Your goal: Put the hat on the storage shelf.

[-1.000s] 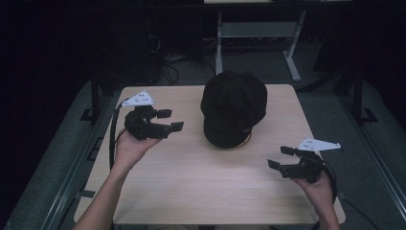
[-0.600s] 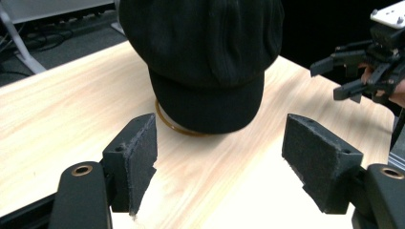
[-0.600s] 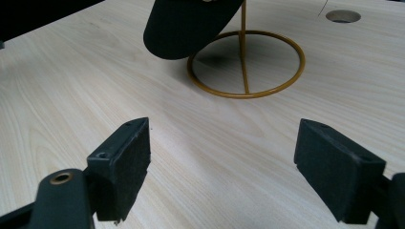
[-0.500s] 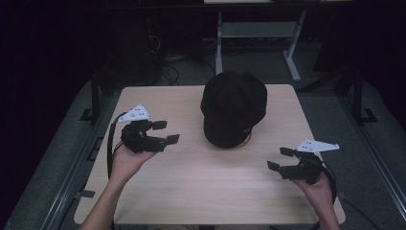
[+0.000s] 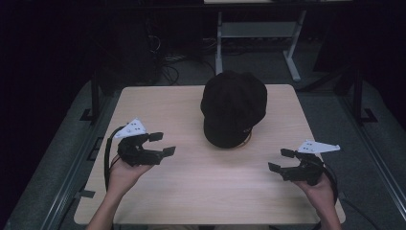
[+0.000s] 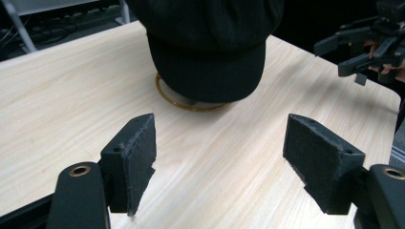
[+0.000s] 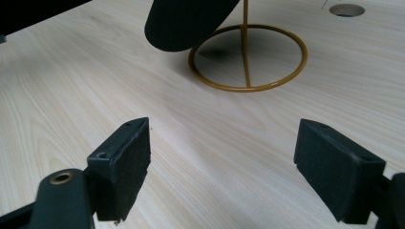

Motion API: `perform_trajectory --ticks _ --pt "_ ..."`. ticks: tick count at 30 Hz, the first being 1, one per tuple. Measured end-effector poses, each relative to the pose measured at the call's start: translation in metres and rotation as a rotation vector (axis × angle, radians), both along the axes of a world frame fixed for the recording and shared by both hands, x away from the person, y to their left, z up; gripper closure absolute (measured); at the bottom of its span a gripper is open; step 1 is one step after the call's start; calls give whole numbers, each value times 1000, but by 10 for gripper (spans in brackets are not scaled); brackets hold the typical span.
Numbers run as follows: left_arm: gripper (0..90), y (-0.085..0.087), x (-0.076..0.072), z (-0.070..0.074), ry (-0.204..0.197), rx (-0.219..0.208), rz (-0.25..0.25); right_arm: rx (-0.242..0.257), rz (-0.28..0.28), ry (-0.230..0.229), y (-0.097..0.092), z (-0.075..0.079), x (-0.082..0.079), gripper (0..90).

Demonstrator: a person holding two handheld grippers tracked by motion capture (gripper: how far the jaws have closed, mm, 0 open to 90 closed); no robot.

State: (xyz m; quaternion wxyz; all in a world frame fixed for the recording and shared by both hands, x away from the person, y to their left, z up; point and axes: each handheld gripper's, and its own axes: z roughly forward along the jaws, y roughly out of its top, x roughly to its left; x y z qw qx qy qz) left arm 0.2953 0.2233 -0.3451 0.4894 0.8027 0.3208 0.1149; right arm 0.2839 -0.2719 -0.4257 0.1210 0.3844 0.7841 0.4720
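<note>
Tabletop point(image 5: 191, 191) is showing pale wood grain, sitting in a dark room; a white desk frame point(image 5: 258, 33) and loose cables point(image 5: 177, 60) are lying on the floor past the far edge. A round hole point(image 7: 347, 9) is showing in the tabletop in the right gripper view.

Black cap point(image 5: 233, 108) is sitting on a gold wire stand point(image 7: 248, 57) toward the far edge, a little right of centre, brim pointing at the near edge. The stand's ring base is resting flat on the wood, and the cap is hanging above the surface.

Left tool point(image 5: 160, 144) is hovering near the left edge, jaws spread with nothing between them, pointing toward the cap, well apart from it. Right tool point(image 5: 282, 160) is sitting near the near right corner, jaws also spread and empty, pointing left toward the cap.

Versus the earlier frames: left tool is coming back from the far left part of the tabletop toward the near edge and sinking lower, and its jaws have just been opening a bit wider, still empty. Right tool and cap are staying where they were.
</note>
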Motion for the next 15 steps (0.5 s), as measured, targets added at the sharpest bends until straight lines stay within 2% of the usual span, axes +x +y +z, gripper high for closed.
perform_trajectory --ticks 6,9,12,15 --pt "260 4 -11 -16 9 7 13 -8 15 10 0 -2 -1 194" --pt "260 6 -17 -23 3 25 19 -12 22 17 0 -4 -2 195" --pt "258 10 -25 -31 -2 17 26 -1 18 20 -1 -5 -3 196" --pt "259 17 -32 -41 -16 -9 49 -16 7 21 -1 -7 -3 196"
